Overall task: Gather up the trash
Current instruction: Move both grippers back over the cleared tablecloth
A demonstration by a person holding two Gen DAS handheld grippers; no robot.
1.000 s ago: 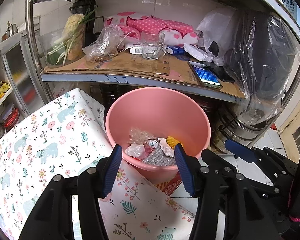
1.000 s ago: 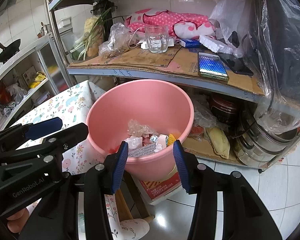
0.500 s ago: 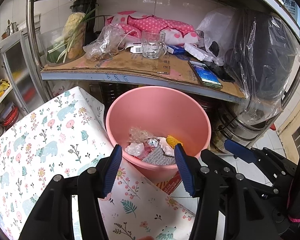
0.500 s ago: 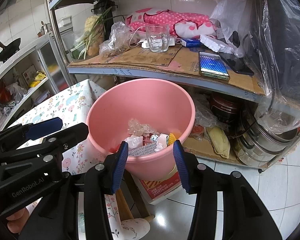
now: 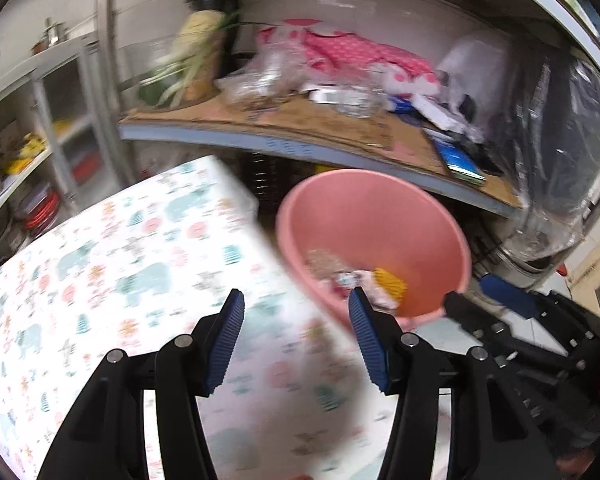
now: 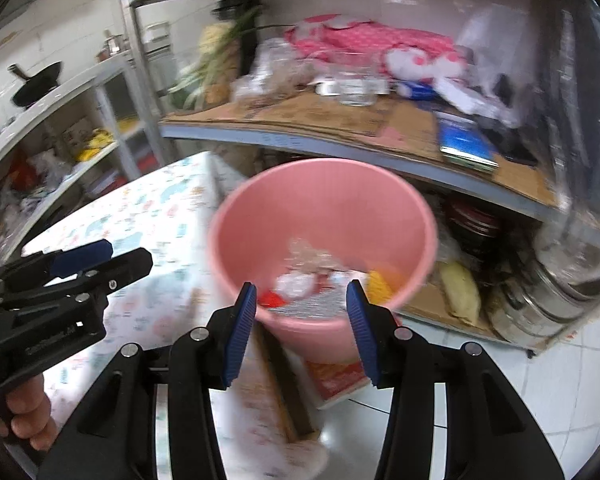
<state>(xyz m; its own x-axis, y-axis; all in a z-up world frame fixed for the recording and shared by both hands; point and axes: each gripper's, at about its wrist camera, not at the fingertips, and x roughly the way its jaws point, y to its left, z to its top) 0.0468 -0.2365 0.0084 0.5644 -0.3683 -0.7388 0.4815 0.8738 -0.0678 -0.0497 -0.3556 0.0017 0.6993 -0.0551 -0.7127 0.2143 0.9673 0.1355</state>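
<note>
**Both hands swing away from the bin, empty**

From the left wrist view, the picture has gone blurred where a moment ago it was sharp: the left hand-held gripper has swung off to the side, so the pink bin that sat dead centre between its pads now lies to the right, its rim behind the right pad. The flowered worktop fills most of the frame, and the gripper hangs over its near right edge. Its jaws stand released, with nothing between them. The trash lies heaped in the bottom of the bin. I'd judge the last drop is done and the hand is turning back to look for more. No litter shows on the part of the cloth in view.

From the right wrist view, the right hand-held gripper has shifted less; the bin is a little right of where it stood. This one too is released and carries nothing. The bin stands off the worktop's right edge, tucked under the cardboard-lined shelf. The left gripper sits close on the left above the cloth, so there is room to sweep leftward; the shelf lip blocks any rise beyond the bin.
</note>
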